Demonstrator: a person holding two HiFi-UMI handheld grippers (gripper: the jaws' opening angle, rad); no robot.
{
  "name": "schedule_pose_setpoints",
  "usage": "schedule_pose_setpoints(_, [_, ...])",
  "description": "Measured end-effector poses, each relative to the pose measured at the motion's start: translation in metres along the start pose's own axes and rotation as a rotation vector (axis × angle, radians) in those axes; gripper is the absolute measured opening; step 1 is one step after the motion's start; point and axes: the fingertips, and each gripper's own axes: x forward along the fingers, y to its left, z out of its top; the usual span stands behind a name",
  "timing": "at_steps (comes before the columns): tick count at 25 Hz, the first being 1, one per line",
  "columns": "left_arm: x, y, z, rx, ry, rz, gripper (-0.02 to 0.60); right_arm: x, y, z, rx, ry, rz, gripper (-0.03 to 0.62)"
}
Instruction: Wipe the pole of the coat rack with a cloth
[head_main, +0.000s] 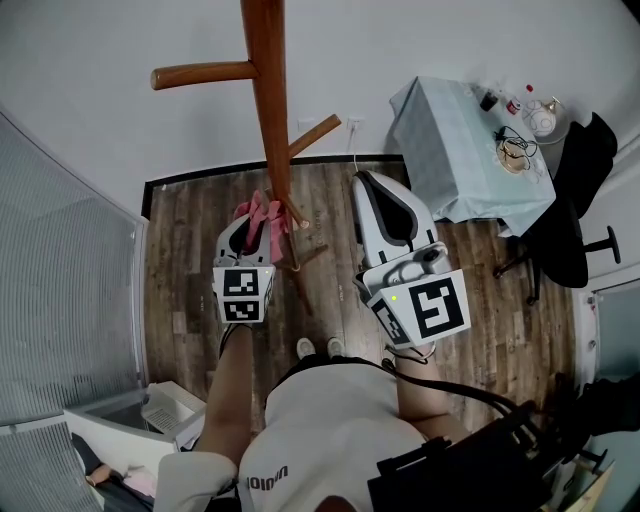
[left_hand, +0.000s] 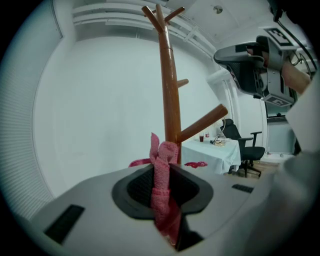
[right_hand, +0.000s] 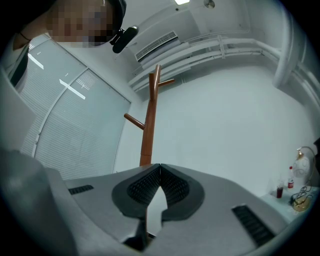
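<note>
the person's white shirt (head_main: 330, 430) fills the 6 o'clock edge of the head view, with both forearms reaching forward from it. the left gripper (head_main: 255, 228) sits just left of centre. its jaws are clamped on a pink cloth (head_main: 258, 210), a bunched strip that stands up between the pads with loose ends spilling to either side. the cloth lies against the lower stretch of the coat rack pole (head_main: 268, 110), below an angled peg (head_main: 315, 135). it looks to be touching the wood, though true contact is hard to confirm. the right gripper (head_main: 385, 205) hangs at 3 o'clock of the pole, well apart from it. its jaw tips are pressed together with nothing in them. a table (head_main: 440, 150) under a pale cover stands at 2 o'clock, with a black office chair (head_main: 575, 200) beside it.

the wipe seems to be at the low end of the pole, with most of the height above unwiped. nothing braces the rack, so a firm sideways push could rock or tip it. the loose cloth ends could snag on the peg on the way up and pull the strip out of the jaws. a one-sided pass would also leave the far face of the pole untouched.
</note>
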Motion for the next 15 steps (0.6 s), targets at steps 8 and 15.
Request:
schedule_pose_setpoints(8, [-0.01,0.008,-0.003,0.002,0.002,0.028,0.078,0.001,0.003,-0.001,0.006,0.001,0.01,0.02])
schedule_pose_setpoints(15, [-0.02,0.019,-0.006,0.001,0.007,0.061,0.078,0.002,0.006,-0.002,0.01,0.002,0.019,0.02])
